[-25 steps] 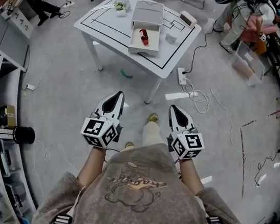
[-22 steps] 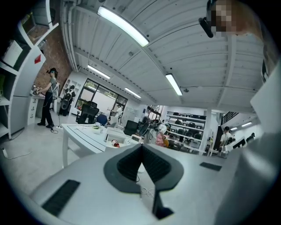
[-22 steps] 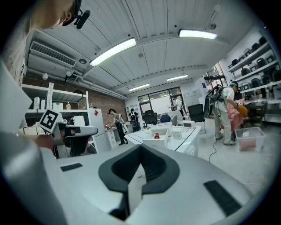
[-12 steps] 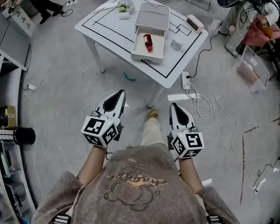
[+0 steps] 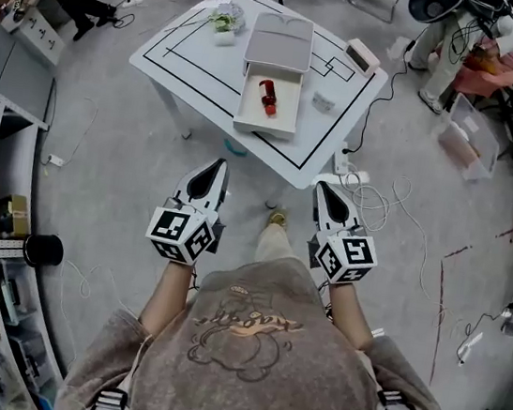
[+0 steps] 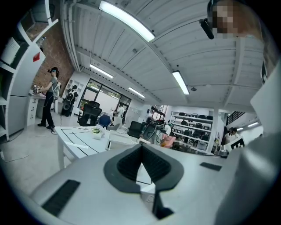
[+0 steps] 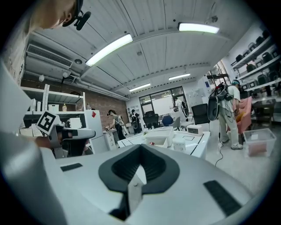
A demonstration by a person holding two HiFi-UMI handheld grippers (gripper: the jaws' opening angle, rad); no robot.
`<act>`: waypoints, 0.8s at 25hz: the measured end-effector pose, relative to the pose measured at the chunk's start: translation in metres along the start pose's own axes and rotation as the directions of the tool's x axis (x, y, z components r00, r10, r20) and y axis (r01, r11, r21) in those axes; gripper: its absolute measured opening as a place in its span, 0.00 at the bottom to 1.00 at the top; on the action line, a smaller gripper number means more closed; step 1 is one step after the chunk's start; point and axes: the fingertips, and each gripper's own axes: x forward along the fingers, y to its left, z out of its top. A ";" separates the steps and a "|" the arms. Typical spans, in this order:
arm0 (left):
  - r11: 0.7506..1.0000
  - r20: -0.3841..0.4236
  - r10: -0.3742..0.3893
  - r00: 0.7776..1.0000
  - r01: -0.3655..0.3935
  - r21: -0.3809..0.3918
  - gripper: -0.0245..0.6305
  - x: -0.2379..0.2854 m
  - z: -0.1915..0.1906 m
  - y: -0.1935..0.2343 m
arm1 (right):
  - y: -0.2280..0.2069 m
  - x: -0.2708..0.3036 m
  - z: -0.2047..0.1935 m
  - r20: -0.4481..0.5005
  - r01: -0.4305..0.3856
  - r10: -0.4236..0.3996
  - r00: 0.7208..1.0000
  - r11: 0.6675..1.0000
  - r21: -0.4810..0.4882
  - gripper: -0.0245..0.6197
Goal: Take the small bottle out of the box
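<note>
- While both grippers hang over the floor, well short of the table (image 5: pixel 193 48), we read the left gripper (image 5: pixel 213 169) as closed and empty: its ribbed dark pads (image 6: pixel 126 163) meet, with nothing between them.
- We read the right gripper (image 5: pixel 323 192) the same way, jaws together and holding nothing.
- We see the bottle (image 5: pixel 267 95) inside the open box (image 5: pixel 264 128), near the middle of the tray. The box stands on the table ahead of us, well apart from both grippers.
- We judge the bottle light and stiff. It is small and red, and it looks like a short cylinder lying in the tray, though it is too small here to tell cap from body.
- We expect a smooth, rounded surface, plastic or glass, so it could roll or squirt out of a loose pinch. If it is glass, a hard squeeze or a drop would be a risk.
- We would take it across the body, near the middle, coming from above, with one pad on each side of its narrow width and the tray walls left clear.
- We see the box as pale, rectangular and rigid-looking, with low straight walls. Its flat lid (image 5: pixel 280 40) is laid open behind the tray.
- We see a smooth white tabletop, marked with thin black lines.
</note>
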 end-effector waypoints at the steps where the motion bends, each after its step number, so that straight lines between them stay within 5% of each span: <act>1: 1.000 -0.001 0.004 1.000 -0.004 0.003 0.05 0.007 0.004 0.002 | -0.005 0.007 0.005 0.003 -0.003 0.003 1.000 1.000 0.002 0.03; 20: 0.991 0.058 0.129 0.990 -0.127 -0.036 0.05 0.135 0.051 0.032 | -0.101 0.127 0.069 -0.012 -0.144 0.143 0.990 0.989 -0.033 0.03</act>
